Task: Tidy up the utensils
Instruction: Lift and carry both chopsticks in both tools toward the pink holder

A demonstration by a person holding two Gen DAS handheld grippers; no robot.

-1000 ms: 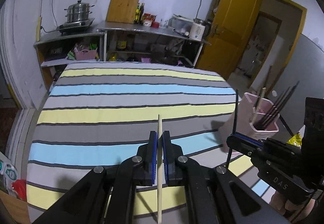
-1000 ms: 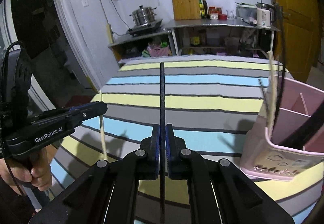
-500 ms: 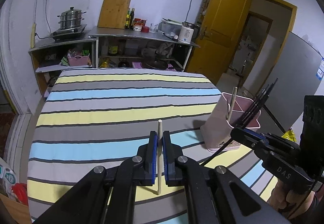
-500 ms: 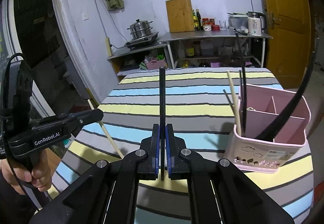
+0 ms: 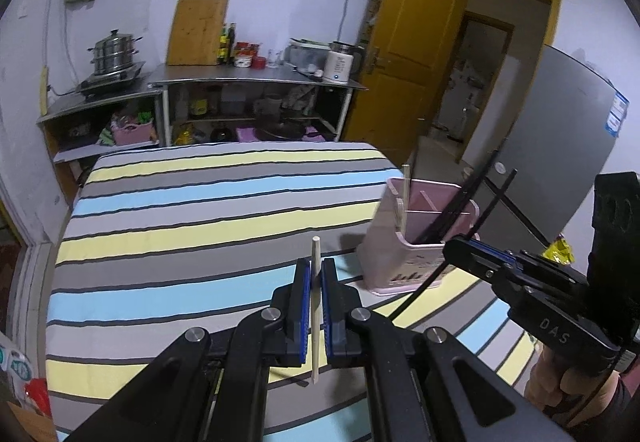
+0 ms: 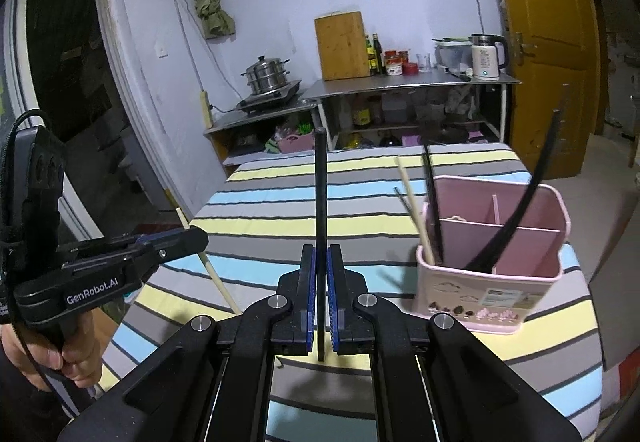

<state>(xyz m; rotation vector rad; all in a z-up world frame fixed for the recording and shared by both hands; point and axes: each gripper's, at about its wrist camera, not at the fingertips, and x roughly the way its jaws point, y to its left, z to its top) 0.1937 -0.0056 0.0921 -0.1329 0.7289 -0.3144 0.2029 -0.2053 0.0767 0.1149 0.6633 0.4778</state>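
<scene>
My left gripper is shut on a pale wooden chopstick that stands upright between its blue pads. My right gripper is shut on a black chopstick, also upright. A pink divided utensil holder stands on the striped table at the right, with a wooden chopstick and black chopsticks leaning in its front compartment. In the left wrist view the holder sits right of my fingers, and the right gripper hovers beside it with its black chopstick slanting down.
The striped cloth covers the whole table. Behind it stand metal shelves with a steamer pot, a cutting board, bottles and a kettle. A yellow door hangs open at the right. A hand grips the left tool's handle.
Both grippers have risen and pulled back from the table, each still holding its chopstick. The pink holder now shows fully and farther away in both views.
</scene>
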